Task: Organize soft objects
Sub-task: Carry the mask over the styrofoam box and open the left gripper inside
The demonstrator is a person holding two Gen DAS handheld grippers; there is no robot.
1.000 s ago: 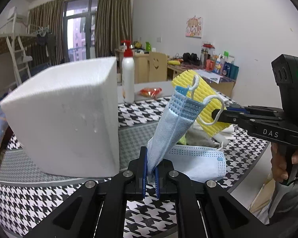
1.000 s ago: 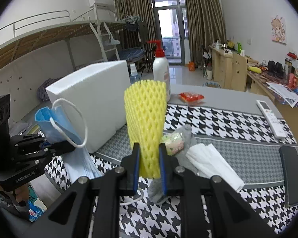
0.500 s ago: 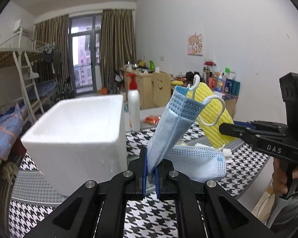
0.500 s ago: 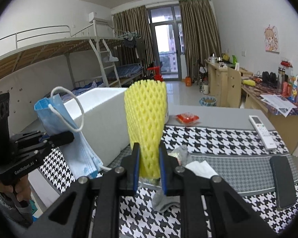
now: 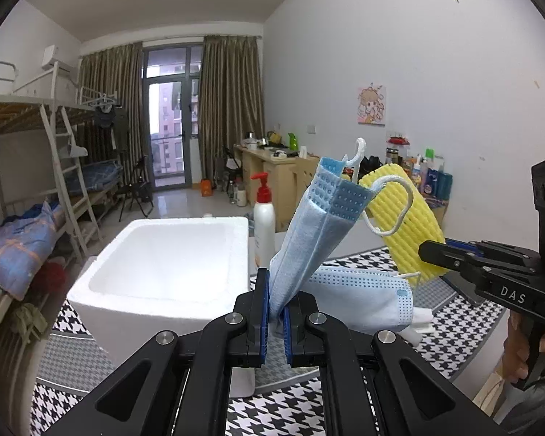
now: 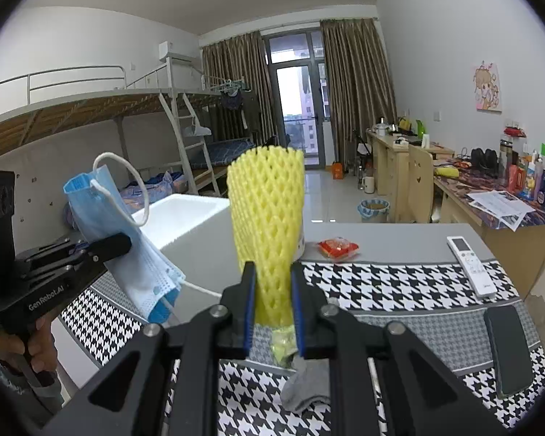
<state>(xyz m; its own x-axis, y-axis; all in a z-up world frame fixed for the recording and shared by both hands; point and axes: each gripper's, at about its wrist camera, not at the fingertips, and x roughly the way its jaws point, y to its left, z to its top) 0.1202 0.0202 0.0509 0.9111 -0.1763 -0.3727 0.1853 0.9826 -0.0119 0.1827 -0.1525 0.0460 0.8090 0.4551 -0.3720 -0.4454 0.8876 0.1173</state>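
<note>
Over the houndstooth table [image 6: 399, 283], both grippers are now higher: the foam box [image 5: 170, 254] shows its inside. Left gripper [image 5: 276, 312] clamps the blue masks [image 5: 309, 239], right gripper [image 6: 272, 309] the yellow foam net [image 6: 267, 218].

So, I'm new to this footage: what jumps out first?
The yellow foam net stands upright, pinched in the right gripper, and blue face masks are clamped in the left gripper. Left of both sits an open white foam box on the houndstooth tablecloth.
</note>
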